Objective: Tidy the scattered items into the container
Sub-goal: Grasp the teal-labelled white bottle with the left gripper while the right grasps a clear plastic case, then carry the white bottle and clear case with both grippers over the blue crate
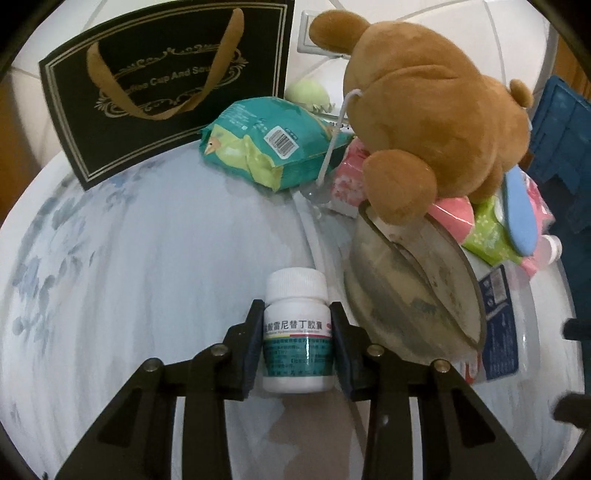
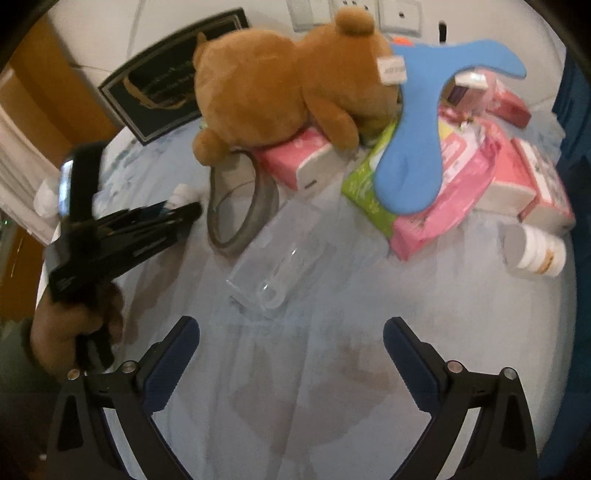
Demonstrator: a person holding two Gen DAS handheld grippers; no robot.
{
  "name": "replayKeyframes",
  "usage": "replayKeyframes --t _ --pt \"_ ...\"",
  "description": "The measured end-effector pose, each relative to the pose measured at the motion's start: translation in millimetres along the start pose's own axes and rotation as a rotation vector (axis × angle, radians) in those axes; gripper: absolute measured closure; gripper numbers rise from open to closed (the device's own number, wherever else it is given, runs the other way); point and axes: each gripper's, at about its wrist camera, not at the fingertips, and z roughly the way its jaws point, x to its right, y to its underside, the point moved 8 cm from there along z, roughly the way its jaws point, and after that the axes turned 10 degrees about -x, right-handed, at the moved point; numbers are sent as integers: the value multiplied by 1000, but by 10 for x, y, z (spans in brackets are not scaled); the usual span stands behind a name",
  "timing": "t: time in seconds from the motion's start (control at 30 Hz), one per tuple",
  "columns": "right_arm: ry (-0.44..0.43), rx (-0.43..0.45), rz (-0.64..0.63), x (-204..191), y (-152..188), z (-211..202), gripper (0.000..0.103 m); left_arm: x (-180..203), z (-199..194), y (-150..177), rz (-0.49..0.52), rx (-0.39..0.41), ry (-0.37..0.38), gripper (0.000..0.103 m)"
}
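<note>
My left gripper is shut on a white pill bottle with a green label, just above the pale floral cloth; it also shows in the right wrist view at the left. My right gripper is open and empty, low over the cloth, with a clear plastic cup lying on its side just ahead of it. A brown teddy bear lies on a pile of pink tissue packs and a blue boomerang toy. A blue crate stands at the right edge.
A black gift bag stands at the back left. A teal snack packet lies before it. A grey-rimmed lid leans beside the bear. Another white bottle lies on its side at the right. Wall sockets are behind.
</note>
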Motion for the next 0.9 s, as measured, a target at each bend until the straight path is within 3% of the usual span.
replayKeyframes --t 0.2,0.3,0.37,0.43,0.63,0.9 --pt "-4 -4 61 -44 -200 230 9 -39 -84 154 -5 3 3 69" --pt "29 -14 72 -53 -278 320 27 -163 -132 251 -12 5 3 69" --pt "50 -21 79 -49 -295 361 52 -185 -149 316 -11 4 0 69" --pt "66 -29 85 -39 -302 405 63 -211 -152 350 -16 0 1 69" --pt "83 -19 48 -29 -270 378 71 -249 -195 458 -24 -19 -12 69" --pt "67 -11 10 0 11 77 71 -117 -492 569 -33 -25 -20 69"
